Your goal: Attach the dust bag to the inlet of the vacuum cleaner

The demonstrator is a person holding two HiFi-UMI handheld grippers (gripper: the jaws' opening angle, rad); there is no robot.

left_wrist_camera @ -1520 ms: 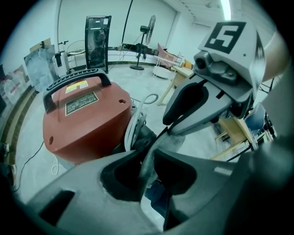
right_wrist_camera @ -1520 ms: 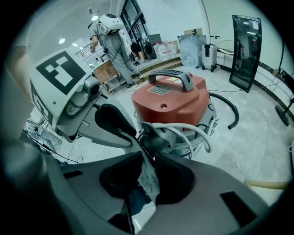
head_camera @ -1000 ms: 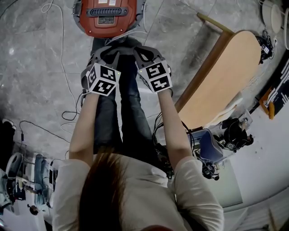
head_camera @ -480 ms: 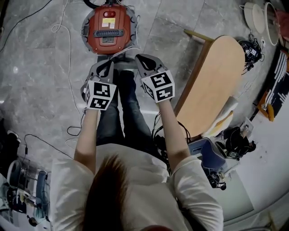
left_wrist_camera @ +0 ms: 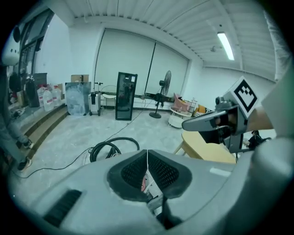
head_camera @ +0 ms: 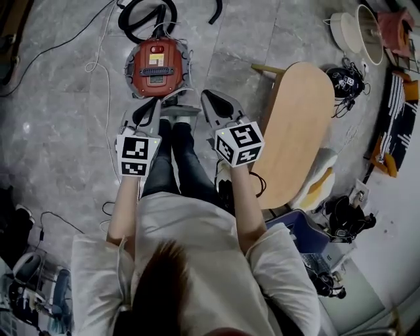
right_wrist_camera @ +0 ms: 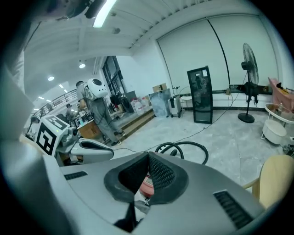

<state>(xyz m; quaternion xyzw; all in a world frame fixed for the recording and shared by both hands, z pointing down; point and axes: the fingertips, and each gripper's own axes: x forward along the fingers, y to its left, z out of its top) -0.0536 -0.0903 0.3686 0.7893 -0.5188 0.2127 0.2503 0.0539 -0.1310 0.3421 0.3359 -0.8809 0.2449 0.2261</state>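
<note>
Red vacuum cleaner (head_camera: 156,64): stands on the grey stone floor (head_camera: 52,118), upper middle-left of the head view, just above both tools in the frame.
Black hose (head_camera: 141,16): looped at the top edge, just beyond the cleaner.
Left tool (left_wrist_camera: 147,153): jaws pressed together, nothing between them; held over the floor.
Right tool (right_wrist_camera: 148,158): jaws closed tight and empty; level with the left tool, to its right.
Wooden bench (head_camera: 298,131): oval top, right of centre, apart from the cleaner.
</note>
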